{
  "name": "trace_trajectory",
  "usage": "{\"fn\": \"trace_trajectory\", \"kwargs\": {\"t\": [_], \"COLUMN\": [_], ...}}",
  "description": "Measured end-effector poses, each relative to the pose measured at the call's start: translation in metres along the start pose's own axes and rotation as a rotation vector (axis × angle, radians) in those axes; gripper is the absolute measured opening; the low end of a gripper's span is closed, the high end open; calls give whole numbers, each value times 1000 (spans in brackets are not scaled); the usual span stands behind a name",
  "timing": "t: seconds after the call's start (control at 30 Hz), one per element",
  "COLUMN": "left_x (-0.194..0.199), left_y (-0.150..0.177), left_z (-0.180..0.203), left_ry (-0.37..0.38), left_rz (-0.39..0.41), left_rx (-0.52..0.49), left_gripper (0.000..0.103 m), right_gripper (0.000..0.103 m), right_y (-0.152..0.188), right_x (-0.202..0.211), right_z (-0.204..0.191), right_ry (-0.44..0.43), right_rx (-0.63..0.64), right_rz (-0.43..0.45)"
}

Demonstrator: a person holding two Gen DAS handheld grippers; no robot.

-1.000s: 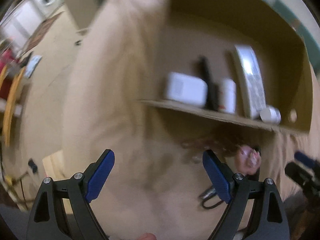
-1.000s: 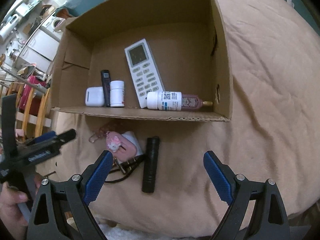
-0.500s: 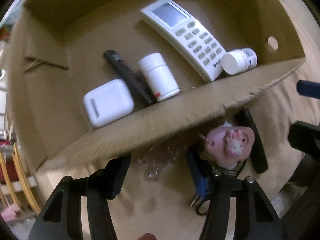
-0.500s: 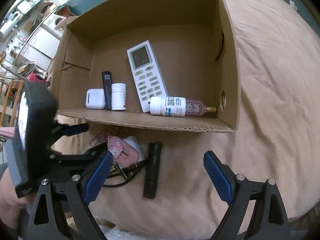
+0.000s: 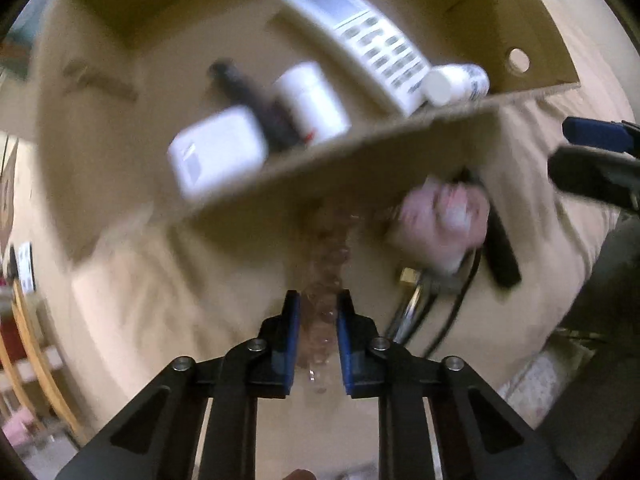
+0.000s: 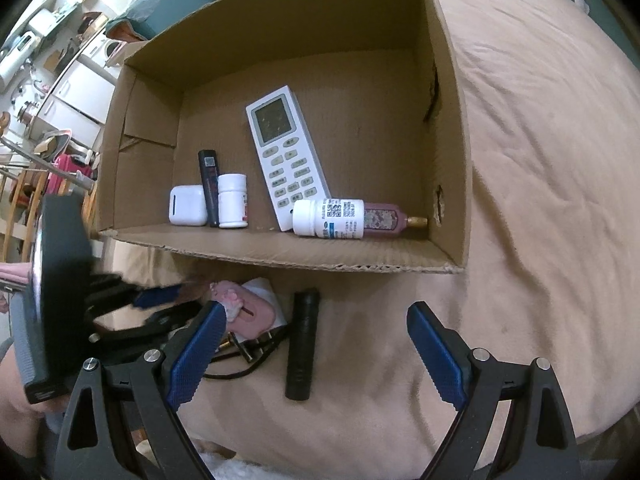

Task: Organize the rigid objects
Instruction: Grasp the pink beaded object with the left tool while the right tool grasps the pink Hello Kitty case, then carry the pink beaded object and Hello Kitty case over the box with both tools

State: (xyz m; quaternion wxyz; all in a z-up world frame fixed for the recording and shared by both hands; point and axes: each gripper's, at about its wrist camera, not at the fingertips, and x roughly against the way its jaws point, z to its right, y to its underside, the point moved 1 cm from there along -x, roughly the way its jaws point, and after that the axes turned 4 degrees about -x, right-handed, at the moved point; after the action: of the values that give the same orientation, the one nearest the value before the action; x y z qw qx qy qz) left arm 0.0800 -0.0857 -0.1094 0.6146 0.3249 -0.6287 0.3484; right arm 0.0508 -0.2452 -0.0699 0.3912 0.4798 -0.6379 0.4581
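Observation:
My left gripper (image 5: 318,312) points down at the beige blanket, and its jaws are closing on a brownish bead strand (image 5: 326,256) that lies between the pads. The strand leads to a pink charm (image 5: 440,216) with keys, just in front of the cardboard box (image 6: 448,160). Beside the pink charm (image 6: 248,308) lies a black cylinder (image 6: 303,344). My right gripper (image 6: 316,316) hovers open above that cylinder, holding nothing. The left gripper (image 6: 160,296) shows at the lower left of the right wrist view.
Inside the box lie a white remote (image 6: 286,152), a labelled white bottle (image 6: 328,218), a pink bottle (image 6: 384,218), a small white bottle (image 6: 232,200), a black stick (image 6: 209,184) and a white earbud case (image 6: 187,210). A black cable (image 6: 240,360) lies by the keys.
The left gripper has swung over from the blanket to the box front, rolled, dropped lower, and gone from wide open to nearly shut around the bead strand. The right gripper has stayed put.

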Motion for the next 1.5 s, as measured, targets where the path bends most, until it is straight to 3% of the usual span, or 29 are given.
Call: {"fn": "trace_trajectory", "kwargs": {"t": [0.13,0.3,0.53,0.8,0.83,0.93,1.03,1.5], "left_x": [0,-7,-19,-21,-24,-22,-19,-9], "left_y": [26,22,7,5,9,13,8,52], "left_z": [-18,-37,-48,-39,-30,-16,-7,-28], "left_ry": [36,78,25,3,4,6,6,-8], "left_rz": [-57,-49,-31,-27,-27,-28,-29,-6], "left_rx": [126,242,228,229,234,245,252,330], "left_gripper": [16,17,17,16,16,16,16,16], "right_gripper": [97,97,91,84,80,55,54,53], "right_y": [2,0,0,10,12,18,22,29], "right_x": [-1,-22,-48,-57,-58,-63,-61,-19], "right_z": [-4,-8,-31,-62,-66,-73,-74,-76], "right_ry": [-62,-162,-87,30,54,96,105,31], "right_rx": [-8,-95,-75,80,104,168,198,191], "right_rz": [-25,-121,-131,-108,-104,-107,-91,-18]}}
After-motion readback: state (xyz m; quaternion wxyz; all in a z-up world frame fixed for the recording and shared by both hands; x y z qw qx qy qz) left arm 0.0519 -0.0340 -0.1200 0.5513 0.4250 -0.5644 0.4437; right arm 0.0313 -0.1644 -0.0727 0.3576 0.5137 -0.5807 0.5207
